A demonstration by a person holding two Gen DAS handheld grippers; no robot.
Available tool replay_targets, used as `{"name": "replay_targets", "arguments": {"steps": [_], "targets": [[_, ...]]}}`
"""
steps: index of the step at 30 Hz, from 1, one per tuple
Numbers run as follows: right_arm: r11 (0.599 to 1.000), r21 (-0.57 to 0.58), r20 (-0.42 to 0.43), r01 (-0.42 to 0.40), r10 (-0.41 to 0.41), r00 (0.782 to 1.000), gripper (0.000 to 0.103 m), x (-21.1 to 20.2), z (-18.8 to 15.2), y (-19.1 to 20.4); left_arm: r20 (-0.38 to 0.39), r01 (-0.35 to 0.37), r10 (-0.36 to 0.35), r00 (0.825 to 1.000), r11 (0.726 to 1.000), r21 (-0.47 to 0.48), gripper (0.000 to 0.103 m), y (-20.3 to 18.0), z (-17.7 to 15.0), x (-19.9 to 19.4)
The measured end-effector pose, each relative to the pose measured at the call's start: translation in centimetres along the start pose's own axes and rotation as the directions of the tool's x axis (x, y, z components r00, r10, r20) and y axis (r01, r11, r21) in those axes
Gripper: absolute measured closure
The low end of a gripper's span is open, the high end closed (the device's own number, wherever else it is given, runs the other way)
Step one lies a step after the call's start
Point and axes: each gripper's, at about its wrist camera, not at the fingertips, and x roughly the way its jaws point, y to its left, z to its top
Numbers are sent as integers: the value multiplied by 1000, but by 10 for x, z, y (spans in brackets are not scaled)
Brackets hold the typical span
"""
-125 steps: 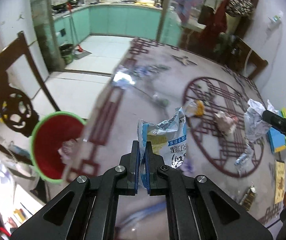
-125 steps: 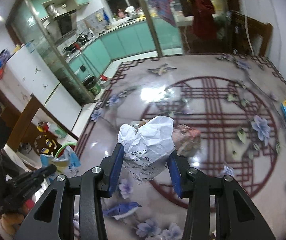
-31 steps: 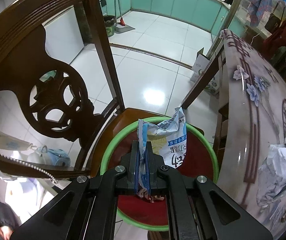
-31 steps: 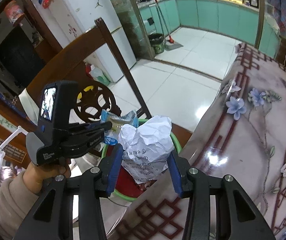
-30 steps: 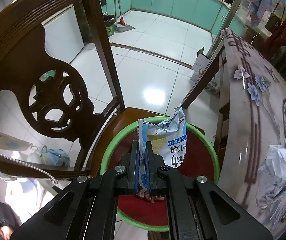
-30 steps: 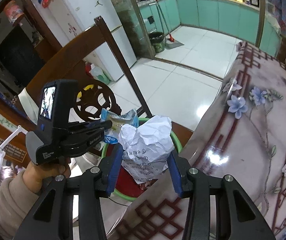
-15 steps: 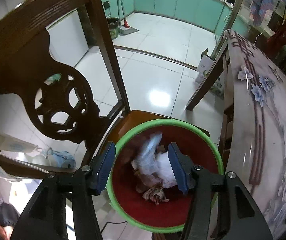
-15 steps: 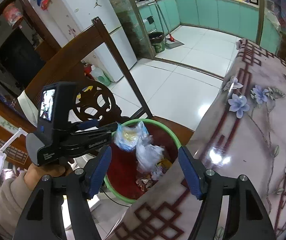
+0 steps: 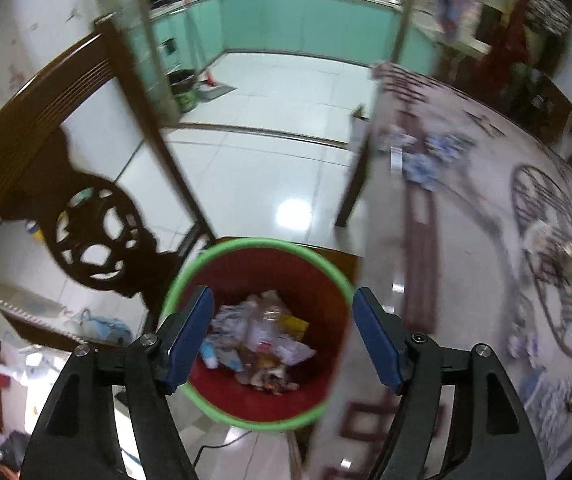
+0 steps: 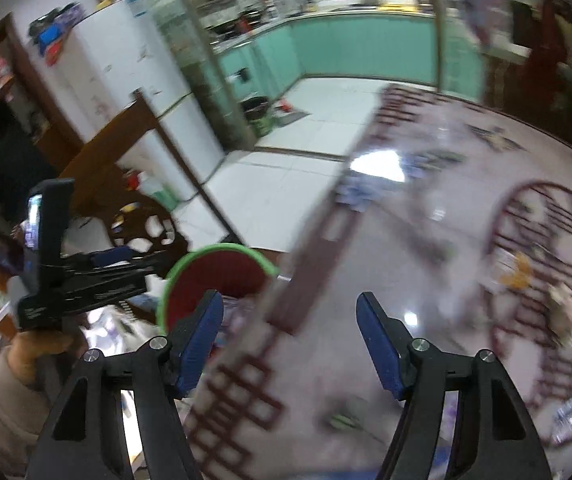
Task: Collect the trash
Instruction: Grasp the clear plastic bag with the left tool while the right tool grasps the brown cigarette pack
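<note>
Left gripper (image 9: 282, 336): fingers spread wide and empty, poised directly above the red bin (image 9: 328, 276) — which sits on a chair seat at the worktop's (image 10: 426, 264) edge, handy for dropping; crumpled wrappers (image 9: 260, 338) lie inside. Right gripper (image 10: 290, 338), likewise agape and empty, points across the worktop toward remaining trash (image 10: 520, 274) at 3 o'clock.
</note>
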Motion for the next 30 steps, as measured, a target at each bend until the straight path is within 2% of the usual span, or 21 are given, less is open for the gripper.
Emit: {"name": "replay_targets", "arguments": {"steps": [4, 8, 10, 13, 16, 21, 25, 27, 28, 29, 30], "targets": [[992, 76, 5, 101, -101, 995, 35, -31, -28, -54, 15, 57, -58, 998, 996, 64, 29, -51, -7, -13], [962, 177, -16, 209, -209, 978, 35, -64, -67, -116, 10, 99, -101, 995, 987, 129, 29, -103, -18, -24], [931, 248, -36, 269, -269, 963, 35, -82, -90, -149, 6, 119, -122, 993, 980, 158, 29, -129, -25, -29], [858, 374, -80, 351, -347, 934, 35, -108, -128, -198, -9, 157, -158, 987, 966, 203, 29, -171, -38, -34], [791, 482, -133, 376, -358, 924, 35, -123, -166, -238, -22, 190, -191, 981, 946, 261, 29, -215, -50, -40], [739, 567, -179, 363, -321, 930, 35, -125, -214, -273, -28, 250, -258, 966, 898, 362, 29, -288, -70, -56], [748, 544, -241, 381, -296, 924, 35, -111, -232, -285, -46, 294, -304, 951, 852, 433, 29, -341, -80, -60], [766, 543, -241, 344, -250, 938, 34, -104, -239, -292, -75, 321, -322, 944, 838, 441, 29, -364, -83, -56], [791, 512, -217, 335, -258, 941, 36, -106, -238, -291, -86, 328, -325, 942, 832, 448, 29, -376, -84, -55], [809, 490, -218, 326, -248, 944, 52, -107, -237, -293, -90, 330, -326, 941, 828, 454, 29, -383, -85, -54], [816, 478, -214, 325, -250, 944, 60, -110, -237, -296, -96, 333, -327, 940, 822, 462, 29, -393, -87, -53]]}}
